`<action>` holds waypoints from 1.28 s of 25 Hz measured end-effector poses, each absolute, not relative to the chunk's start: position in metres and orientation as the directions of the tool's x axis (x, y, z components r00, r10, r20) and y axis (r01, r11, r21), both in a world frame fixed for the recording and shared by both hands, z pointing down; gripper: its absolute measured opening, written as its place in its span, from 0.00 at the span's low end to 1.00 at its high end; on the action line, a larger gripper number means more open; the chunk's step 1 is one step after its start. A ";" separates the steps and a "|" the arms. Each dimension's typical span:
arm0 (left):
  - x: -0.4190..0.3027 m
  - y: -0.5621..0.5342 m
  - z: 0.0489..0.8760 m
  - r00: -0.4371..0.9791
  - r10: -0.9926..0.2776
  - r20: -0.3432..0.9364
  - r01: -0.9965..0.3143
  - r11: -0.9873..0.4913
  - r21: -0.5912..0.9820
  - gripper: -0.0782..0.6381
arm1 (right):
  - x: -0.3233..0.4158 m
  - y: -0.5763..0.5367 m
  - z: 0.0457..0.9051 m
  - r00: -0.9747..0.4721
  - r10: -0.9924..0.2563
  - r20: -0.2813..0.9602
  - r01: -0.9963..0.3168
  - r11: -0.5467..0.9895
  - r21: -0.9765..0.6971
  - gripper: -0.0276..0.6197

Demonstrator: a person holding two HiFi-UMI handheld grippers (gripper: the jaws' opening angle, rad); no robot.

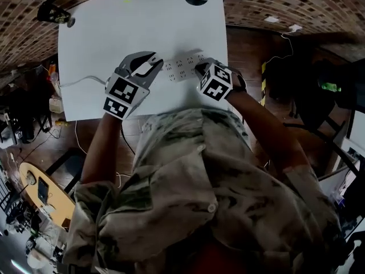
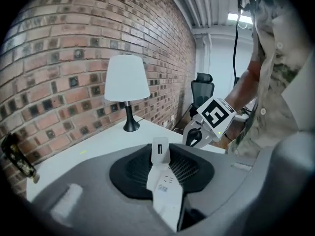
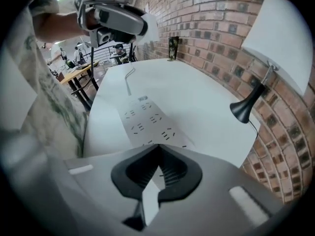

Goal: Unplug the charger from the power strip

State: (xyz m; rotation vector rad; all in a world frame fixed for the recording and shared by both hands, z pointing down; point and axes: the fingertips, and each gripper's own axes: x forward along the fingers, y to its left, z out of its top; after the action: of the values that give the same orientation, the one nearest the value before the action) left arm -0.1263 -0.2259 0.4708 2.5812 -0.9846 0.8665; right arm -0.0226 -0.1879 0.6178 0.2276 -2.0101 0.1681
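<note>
A white power strip [image 1: 183,66] lies flat on the white table [image 1: 114,33], its sockets facing up [image 3: 147,122]. My left gripper [image 1: 153,67] is shut on a white charger [image 2: 160,173], which hangs in the air above the table, clear of the strip, with its USB port facing away from me. The right gripper [image 1: 199,68] points steeply down at the strip's right end. Its jaws stand close together with that end of the strip [image 3: 150,200] showing white between them. In the right gripper view the left gripper [image 3: 115,18] hangs high over the strip.
A white-shaded lamp on a black stem [image 2: 127,82] stands at the table's back, against a brick wall [image 2: 59,58]. The strip's cord [image 1: 80,81] runs off the table's left edge. An office chair [image 2: 203,85] and desks stand beyond the table.
</note>
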 end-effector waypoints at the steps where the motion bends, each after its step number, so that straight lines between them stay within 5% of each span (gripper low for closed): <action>1: -0.128 -0.222 0.467 0.579 -0.547 0.605 -0.698 -0.716 0.021 0.26 | -0.021 -0.190 0.611 -0.448 -0.101 0.888 -0.223 0.975 -0.002 0.05; 9: -0.124 -0.153 0.430 0.395 -0.708 0.585 -0.875 -0.483 0.006 0.26 | 0.022 -0.164 0.556 -0.609 -0.110 0.785 -0.106 0.993 0.056 0.05; 19: -0.108 -0.030 0.400 0.263 -0.748 0.610 -0.947 -0.322 0.013 0.26 | 0.044 -0.082 0.508 -0.732 -0.015 0.681 0.032 0.998 0.056 0.05; 32: -0.106 0.126 0.356 0.318 -0.838 0.444 -0.924 -0.379 -0.053 0.26 | 0.066 0.043 0.436 -0.780 -0.230 0.582 -0.210 0.972 0.103 0.09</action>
State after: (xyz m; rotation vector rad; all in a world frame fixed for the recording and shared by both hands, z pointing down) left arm -0.1058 0.1263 0.3561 2.3711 -1.6123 0.6000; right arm 0.0664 0.0433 0.4364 0.3076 -2.4906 -0.0428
